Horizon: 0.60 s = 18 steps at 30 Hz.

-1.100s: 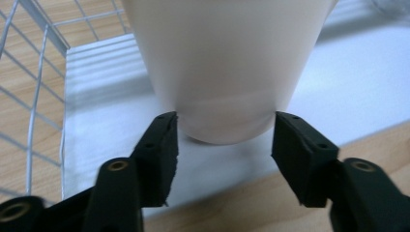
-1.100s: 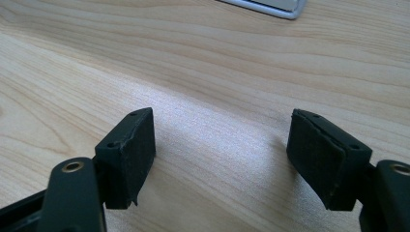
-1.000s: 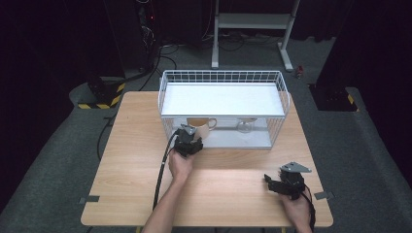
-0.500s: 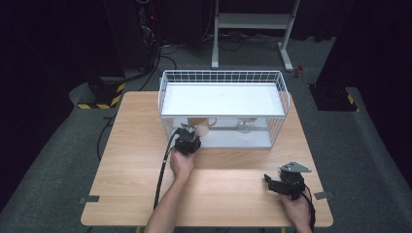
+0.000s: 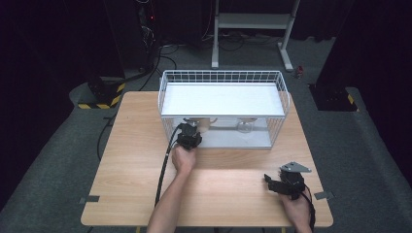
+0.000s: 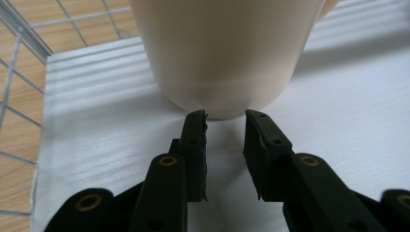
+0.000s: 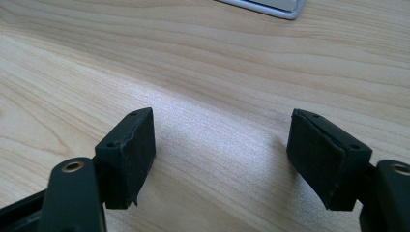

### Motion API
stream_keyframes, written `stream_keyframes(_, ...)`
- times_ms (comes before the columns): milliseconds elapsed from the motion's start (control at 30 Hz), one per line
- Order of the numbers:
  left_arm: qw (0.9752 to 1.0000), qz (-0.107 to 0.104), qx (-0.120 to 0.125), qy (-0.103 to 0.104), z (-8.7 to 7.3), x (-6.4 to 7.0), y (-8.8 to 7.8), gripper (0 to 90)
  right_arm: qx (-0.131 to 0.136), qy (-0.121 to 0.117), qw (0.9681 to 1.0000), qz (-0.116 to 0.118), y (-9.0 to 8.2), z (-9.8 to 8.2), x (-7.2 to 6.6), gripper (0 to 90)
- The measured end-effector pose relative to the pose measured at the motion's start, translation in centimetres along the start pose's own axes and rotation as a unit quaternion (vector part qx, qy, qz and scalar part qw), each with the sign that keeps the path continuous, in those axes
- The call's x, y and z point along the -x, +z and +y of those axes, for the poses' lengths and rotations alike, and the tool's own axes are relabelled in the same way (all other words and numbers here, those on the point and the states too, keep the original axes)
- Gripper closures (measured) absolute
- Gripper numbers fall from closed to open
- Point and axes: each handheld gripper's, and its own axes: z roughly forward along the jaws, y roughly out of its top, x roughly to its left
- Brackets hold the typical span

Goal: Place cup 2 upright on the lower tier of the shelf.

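High view: your left gripper [image 5: 188,138] reaches under the wire rack [image 5: 221,74] at frame centre, its claw pressed together and empty before the cream mug [image 5: 204,124]. The mug is not gripped yet. Your right gripper [image 5: 286,182], lower right, rests spread and empty.

One wire rack [image 5: 282,97], one cream mug [image 6: 227,53], one glass [image 5: 244,127], two grippers, one table [image 5: 131,170]

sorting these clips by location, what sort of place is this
Most likely a lab or recording studio, not a home: a wooden table stands alone on grey floor with dark surroundings, cables and a metal equipment stand sit behind it, and black-and-yellow hazard tape marks a floor block.
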Motion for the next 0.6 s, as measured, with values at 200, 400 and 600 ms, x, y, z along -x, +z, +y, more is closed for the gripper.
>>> stream_keyframes(200,0.9997,-0.021,0.006,0.014,0.0,0.1,-0.8,62.9,0.0,0.0,1.0,0.0,0.0,0.0,0.0,25.6)
stream_keyframes(400,0.9981,-0.057,0.022,0.006,-0.6,0.1,-1.8,48.0,0.0,-0.001,1.0,0.0,0.0,0.0,0.0,25.6)
stream_keyframes(600,0.9975,-0.061,0.027,0.022,-0.8,0.0,-3.2,38.0,0.0,0.0,1.0,-0.001,0.0,0.0,0.0,25.6)
